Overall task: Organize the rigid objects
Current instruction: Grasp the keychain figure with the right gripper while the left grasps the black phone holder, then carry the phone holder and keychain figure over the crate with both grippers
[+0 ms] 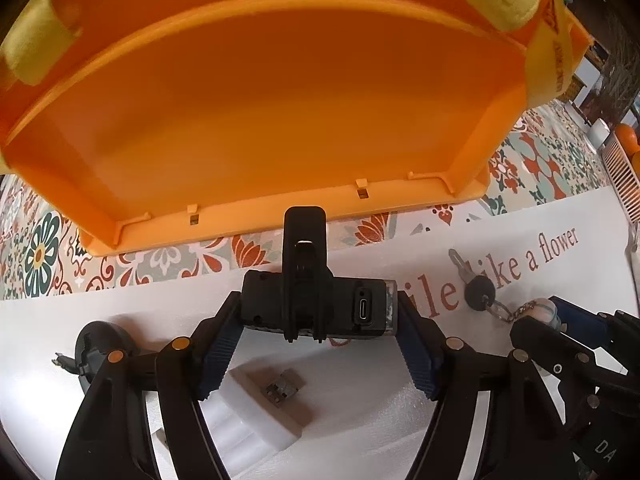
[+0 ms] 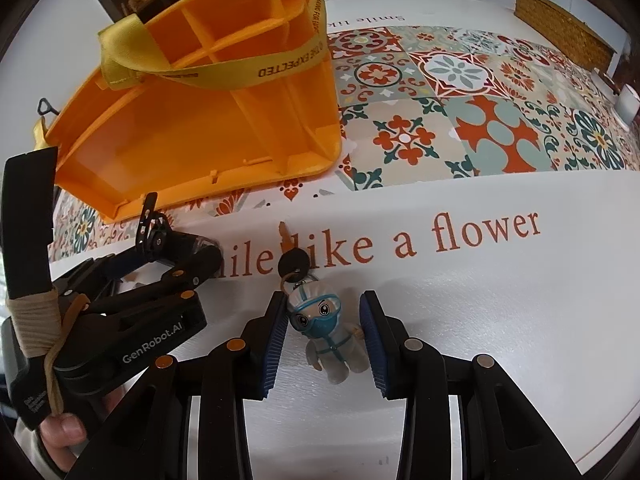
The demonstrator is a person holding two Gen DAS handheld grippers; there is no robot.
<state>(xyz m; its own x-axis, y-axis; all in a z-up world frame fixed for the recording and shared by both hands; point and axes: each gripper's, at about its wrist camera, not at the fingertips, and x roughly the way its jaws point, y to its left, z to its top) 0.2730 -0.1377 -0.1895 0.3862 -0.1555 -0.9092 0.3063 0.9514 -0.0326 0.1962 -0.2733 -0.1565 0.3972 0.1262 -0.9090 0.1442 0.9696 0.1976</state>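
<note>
Holding a black bike light [image 1: 316, 304] crosswise between its blue pads, the left hand-held gripper [image 1: 320, 336] is clenched on the light's two ends, lifted above the white bench [image 2: 500, 320] and just short of the open orange organizer box [image 1: 280, 100], whose lid lies flat toward the camera. The right hand-held gripper [image 2: 324, 332] is released, its pads straddling a small figurine keychain [image 2: 328, 328] in a white protective suit, which lies on the bench with a black-headed key [image 2: 294, 260] attached and resting on the printed words "like a flower". One pad looks close to the figurine's head, the other just beside its arm; whether either touches is hard to tell. The light is gripped only at its ends, so it could pivot or slip if the hold loosens on the way to the box. The trailing key could swing and snag on the box rim when the keychain is lifted. Near the left gripper lie a white foam block [image 1: 260, 412] with a small USB plug [image 1: 282, 388] on it and a round black mount [image 1: 100, 344]. The box's yellow strap [image 2: 224, 68] drapes over its divided compartments and may block entry.
</note>
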